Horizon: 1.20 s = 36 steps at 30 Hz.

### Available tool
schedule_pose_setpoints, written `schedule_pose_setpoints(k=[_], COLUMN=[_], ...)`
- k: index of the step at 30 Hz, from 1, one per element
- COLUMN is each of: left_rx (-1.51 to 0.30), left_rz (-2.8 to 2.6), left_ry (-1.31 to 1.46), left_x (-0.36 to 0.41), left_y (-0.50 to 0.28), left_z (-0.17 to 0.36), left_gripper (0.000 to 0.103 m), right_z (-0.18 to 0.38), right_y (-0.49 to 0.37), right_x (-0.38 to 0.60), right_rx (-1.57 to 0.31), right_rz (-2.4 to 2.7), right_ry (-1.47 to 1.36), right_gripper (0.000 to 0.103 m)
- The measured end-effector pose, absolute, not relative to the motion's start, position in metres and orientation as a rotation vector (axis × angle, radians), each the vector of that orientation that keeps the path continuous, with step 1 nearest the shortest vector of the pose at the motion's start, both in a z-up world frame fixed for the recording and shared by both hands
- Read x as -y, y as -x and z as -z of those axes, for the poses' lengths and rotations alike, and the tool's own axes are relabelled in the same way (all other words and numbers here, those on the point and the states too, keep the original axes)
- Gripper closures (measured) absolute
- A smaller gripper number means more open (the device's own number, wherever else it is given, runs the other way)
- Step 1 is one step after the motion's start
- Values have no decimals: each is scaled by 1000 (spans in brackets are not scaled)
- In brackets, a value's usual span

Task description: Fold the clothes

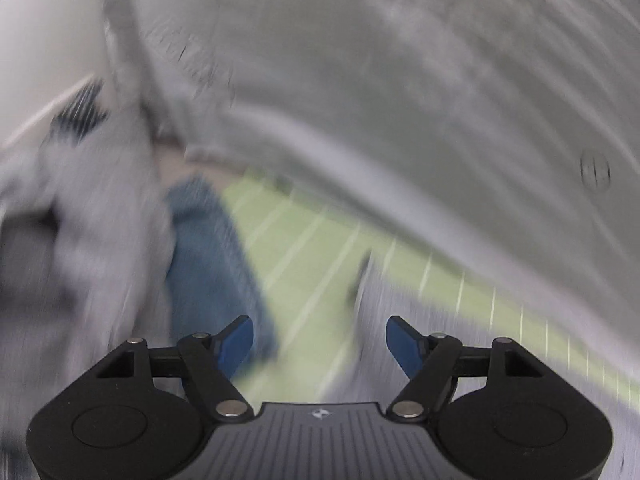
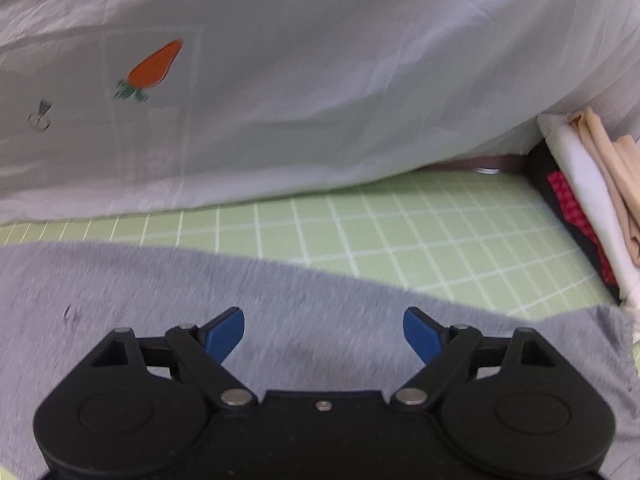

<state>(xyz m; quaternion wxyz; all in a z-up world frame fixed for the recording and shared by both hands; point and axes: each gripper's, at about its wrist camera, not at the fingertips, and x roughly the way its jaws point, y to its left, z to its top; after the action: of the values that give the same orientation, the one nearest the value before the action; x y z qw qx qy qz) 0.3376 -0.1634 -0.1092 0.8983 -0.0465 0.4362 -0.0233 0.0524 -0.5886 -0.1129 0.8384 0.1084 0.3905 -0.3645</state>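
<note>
A grey garment (image 2: pixel 280 320) lies flat on the near part of the green grid mat (image 2: pixel 440 232), under the right gripper (image 2: pixel 323 332), whose fingers stand wide apart and empty. Beyond it a white shirt (image 2: pixel 320 100) with a carrot print (image 2: pixel 154 66) spreads across the far side. Only this view shows the stack of folded clothes (image 2: pixel 592 200) at right. The blurred left view shows the left gripper (image 1: pixel 320 344), wide open and empty, blue cloth (image 1: pixel 208 260) and crumpled grey clothing (image 1: pixel 80 220) at left.
</note>
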Motion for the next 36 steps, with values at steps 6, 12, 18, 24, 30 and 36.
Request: schedule_pose_setpoints(k=[6, 12, 18, 24, 30, 36], left_rx=[-966, -934, -989, -1033, -922, -814], left_rz=[18, 21, -88, -93, 38, 219], left_ry=[15, -19, 59, 120, 132, 106], left_x=[168, 161, 120, 113, 137, 179], left_y=[-301, -283, -252, -224, -185, -114], left_z=[131, 126, 124, 121, 74, 29], left_gripper=[34, 100, 100, 63, 24, 14], right_z=[122, 113, 105, 100, 84, 55], right_y=[-54, -55, -36, -2, 57, 129], right_x=[570, 559, 551, 541, 528, 508], right_rx=[-866, -859, -860, -874, -801, -732], right_rz=[723, 703, 698, 688, 651, 636], right_ry=[-235, -192, -174, -221, -334, -405], right_gripper=[16, 16, 16, 14, 0, 0])
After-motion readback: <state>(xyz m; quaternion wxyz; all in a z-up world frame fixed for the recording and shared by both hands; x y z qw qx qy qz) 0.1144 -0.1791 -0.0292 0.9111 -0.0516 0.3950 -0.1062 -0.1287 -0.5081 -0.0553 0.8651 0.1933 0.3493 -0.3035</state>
